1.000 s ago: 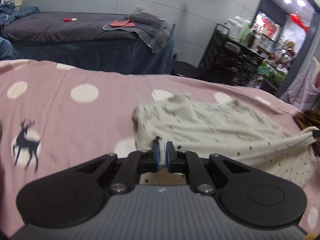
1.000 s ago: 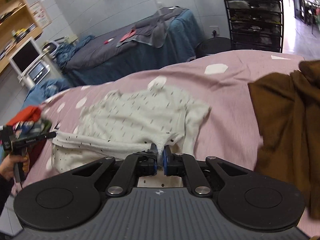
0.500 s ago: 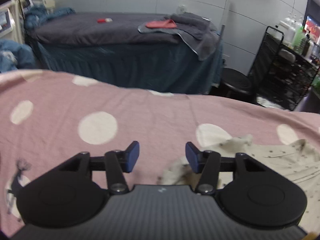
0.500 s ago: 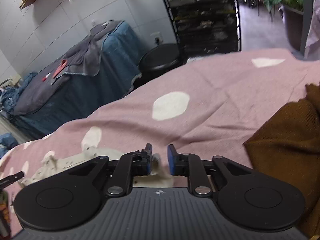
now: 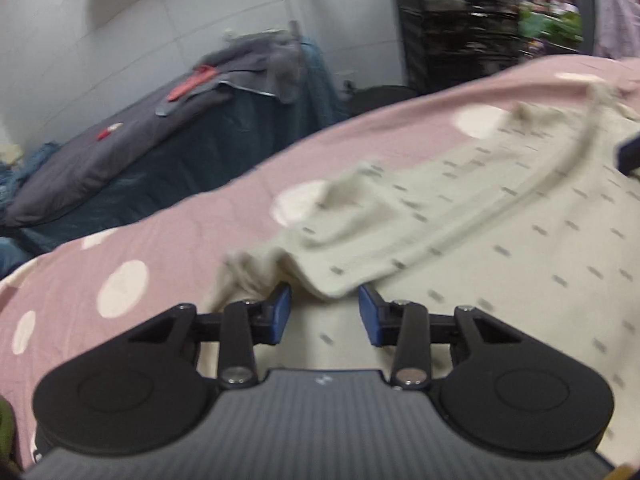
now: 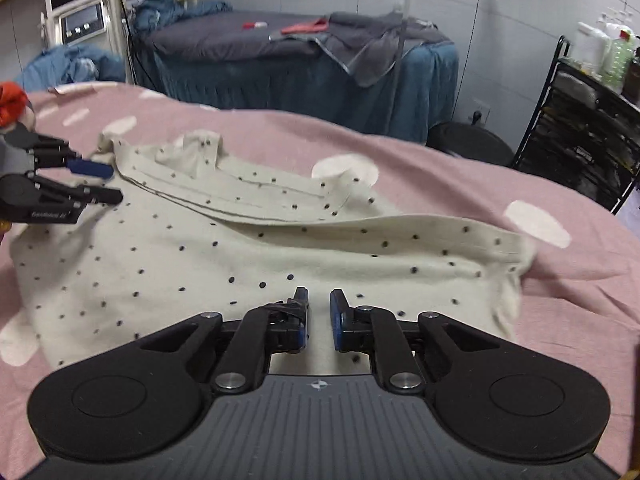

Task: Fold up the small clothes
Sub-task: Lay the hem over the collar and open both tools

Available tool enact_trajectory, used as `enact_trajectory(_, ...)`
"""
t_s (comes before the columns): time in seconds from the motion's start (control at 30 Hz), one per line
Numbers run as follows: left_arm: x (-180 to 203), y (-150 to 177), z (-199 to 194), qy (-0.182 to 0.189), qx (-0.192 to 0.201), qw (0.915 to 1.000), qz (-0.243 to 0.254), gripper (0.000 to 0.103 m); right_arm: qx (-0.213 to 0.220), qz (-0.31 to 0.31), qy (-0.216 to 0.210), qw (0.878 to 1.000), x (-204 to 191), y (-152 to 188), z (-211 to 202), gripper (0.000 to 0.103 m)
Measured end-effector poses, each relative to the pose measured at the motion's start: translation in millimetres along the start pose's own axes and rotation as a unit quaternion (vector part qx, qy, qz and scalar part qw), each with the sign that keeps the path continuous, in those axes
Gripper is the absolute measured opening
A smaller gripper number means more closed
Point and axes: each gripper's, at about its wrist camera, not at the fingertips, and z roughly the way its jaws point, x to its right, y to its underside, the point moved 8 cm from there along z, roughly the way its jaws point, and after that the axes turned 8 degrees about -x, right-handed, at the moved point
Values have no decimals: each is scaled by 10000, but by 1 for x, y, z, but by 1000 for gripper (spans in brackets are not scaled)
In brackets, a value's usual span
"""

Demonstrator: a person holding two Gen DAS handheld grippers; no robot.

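Note:
A small cream top with dark dots [image 6: 248,248] lies on the pink spotted bedspread [image 6: 500,184], its lower part folded up over the body. In the left wrist view the top [image 5: 500,232] fills the right half. My left gripper [image 5: 323,312] is open and empty, low over a rumpled fold at the top's left edge; it also shows at the left of the right wrist view [image 6: 100,184]. My right gripper [image 6: 318,314] is slightly open and empty, just above the top's near edge.
A massage bed with a dark grey cover and blue skirt [image 6: 280,52] stands behind, with a red cloth [image 6: 304,26] on it. A black wire rack [image 6: 592,128] stands at the right. A black stool [image 6: 468,144] sits by it.
Both grippers let go of the garment's hem after carrying it over, opened, and drew back. The top now lies folded. Both cameras have swung to face it again.

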Motion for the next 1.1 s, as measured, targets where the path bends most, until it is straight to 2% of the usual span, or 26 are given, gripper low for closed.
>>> enact_trajectory(0.07,-23,-15,14,-372,26,9985,-403,39,32,-86,239,9997,3,-9,10,19)
enact_trajectory(0.13,-48,-26,25,-1079,-18,9933,-418,41,63,141,509,9986,19,-18,17,21)
enact_trajectory(0.2,-75,-32,22,-1703,34,9837,-579,46,62,653,767,9949,44,-26,21,23)
enact_trajectory(0.23,-85,-33,17,-1803,86,9810,-708,49,68,1102,893,9899,61,-27,22,23)
enact_trajectory(0.27,-92,-34,9,-1685,142,9817,-871,51,193,1439,895,9854,72,-28,18,24)
enact_trajectory(0.3,-92,-34,4,-1431,182,9852,-926,51,380,1681,875,9812,81,-27,11,35)
enact_trajectory(0.33,-85,-33,-2,-1144,218,9898,-825,51,537,1805,866,9783,85,-25,5,37)
enact_trajectory(0.4,-57,-26,-19,-740,285,9964,-308,51,683,1732,852,9788,87,-19,-7,37)
enact_trajectory(0.47,-9,-13,-47,-262,534,9978,291,53,701,1445,834,9835,84,-12,-17,37)
enact_trajectory(0.53,44,3,-79,363,768,9928,843,59,686,1289,749,9864,84,-4,-28,39)
enact_trajectory(0.63,125,27,-117,928,1012,9773,1611,61,491,1404,523,9875,90,10,-40,40)
enact_trajectory(0.73,188,41,-142,1558,1041,9658,1791,61,188,1552,365,9870,94,30,-47,40)
enact_trajectory(0.77,208,44,-151,1673,1099,9611,1904,61,160,1560,315,9871,95,36,-51,40)
enact_trajectory(0.8,224,47,-157,1634,1175,9559,2140,61,133,1576,254,9871,94,42,-55,40)
enact_trajectory(0.87,262,54,-162,1398,1306,9411,2788,61,65,1640,139,9863,95,52,-63,41)
enact_trajectory(0.9,275,56,-163,1338,1306,9370,2951,61,24,1709,62,9853,96,56,-67,41)
enact_trajectory(1.0,304,57,-159,1418,1163,9359,3006,61,-32,1944,-217,9807,96,70,-79,42)
enact_trajectory(1.1,328,47,-154,1269,1300,9328,3112,60,-25,1937,-337,9805,95,81,-88,43)
